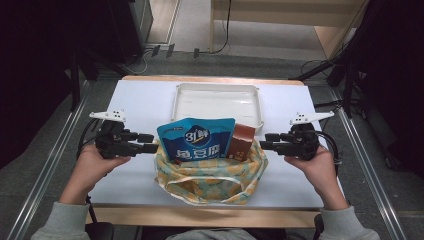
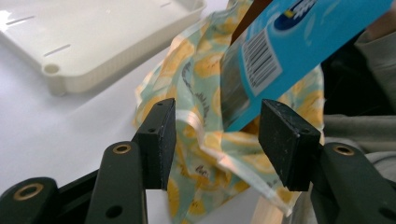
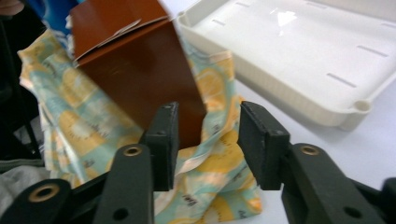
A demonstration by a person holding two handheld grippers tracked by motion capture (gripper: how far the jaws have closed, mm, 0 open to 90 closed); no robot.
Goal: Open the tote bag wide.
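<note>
Here, printed cloth bag (image 1: 210, 177) between both released hand-held grippers, left (image 1: 150, 142), right (image 1: 267, 141), rim unpinched.

A white-topped table (image 1: 140, 100) stands on grey floor (image 1: 40, 165); beyond it, a pale wooden bench (image 1: 280, 12); dark stands flank it.

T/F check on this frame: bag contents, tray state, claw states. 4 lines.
1. The lemon-print fabric bag holds a blue snack pouch and a brown carton. True.
2. The white plastic tray has a box in it. False: it is empty.
3. The left claw is clamped on the bag. False: its jaws stand apart.
4. The right claw is beside the bag's right edge. True.
</note>
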